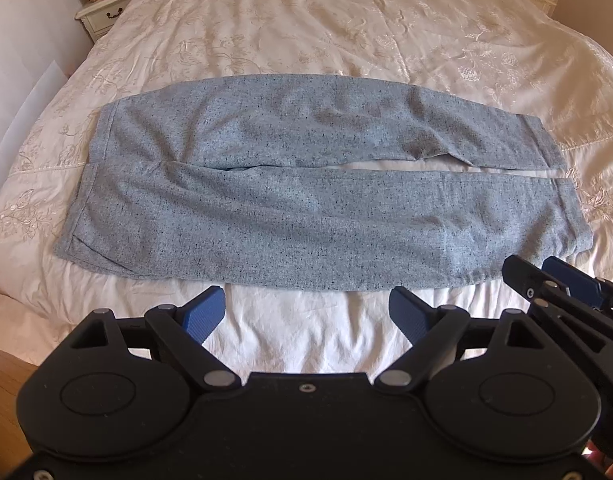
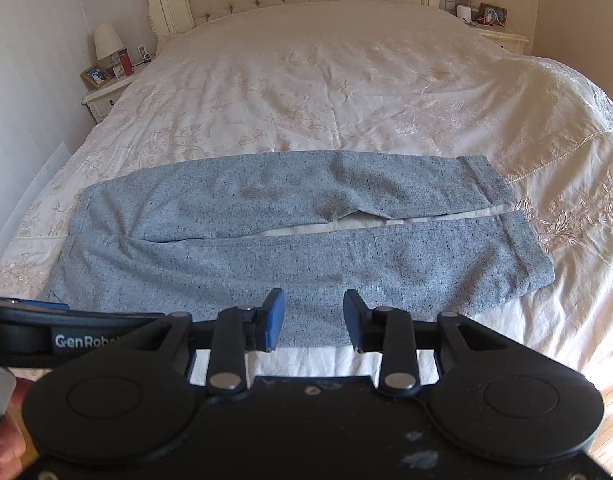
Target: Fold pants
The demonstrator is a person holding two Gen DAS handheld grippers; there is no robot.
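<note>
Grey pants (image 1: 298, 200) lay flat across the foot of the bed (image 1: 306, 40), waistband to the left, cuffs to the right, legs side by side with a slim gap between. Soft, limp knit; likely light, will drape and crease. Best pinched at waistband corner and cuff. Left gripper (image 1: 306, 316) wide open, empty, just short of the near hem. Right gripper (image 2: 314, 320) partly open, empty.

Pants (image 1: 298, 200) grey-blue with dark flecks; bedspread (image 1: 306, 32) cream with embroidered flowers; gripper pads (image 2: 275, 320) blue on black.
</note>
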